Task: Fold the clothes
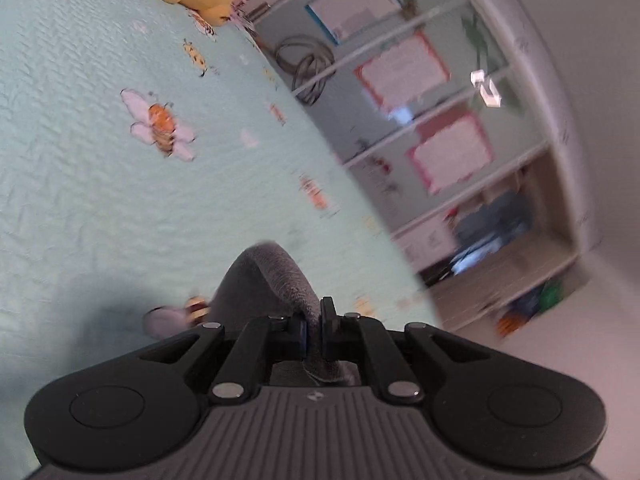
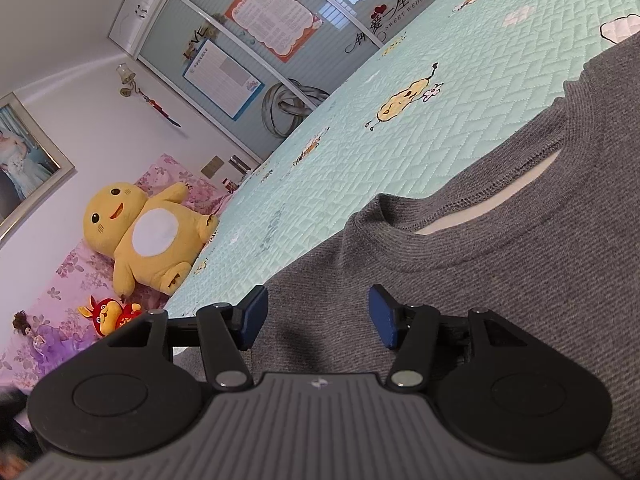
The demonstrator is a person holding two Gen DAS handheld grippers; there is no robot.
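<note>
Grey knit fills the lower right of the right wrist view: a grey sweater (image 2: 460, 280) lies spread on a mint quilted bedspread (image 2: 400, 140) printed with bees and cartoon figures, its ribbed neckline gaping in a pale slit toward the far side; the right gripper (image 2: 318, 316) sits low over the fabric near the collar, its blue-padded fingers (image 2: 254, 316) standing well apart with bare knit between them, neither pad pressing the cloth. In the left wrist view the left gripper (image 1: 314, 330) has its jaws pressed together on a fold of the same grey cloth (image 1: 276, 276), which arches up from the bedspread (image 1: 100, 180) in a narrow ridge and runs back between the black fingers; a shadow falls on the quilt just to the left of the raised fold; this view is blurred toward the right. A yellow plush toy (image 2: 144, 232) with a white belly leans against pink floral bedding (image 2: 60, 280) at the head of the bed, with a small red and yellow toy (image 2: 110, 314) and a doll in a purple dress (image 2: 40, 340) beside it; behind the bed stands a wardrobe with frosted sliding doors (image 2: 240, 40) hung with printed sheets; a framed portrait (image 2: 24, 160) hangs on the white wall.
</note>
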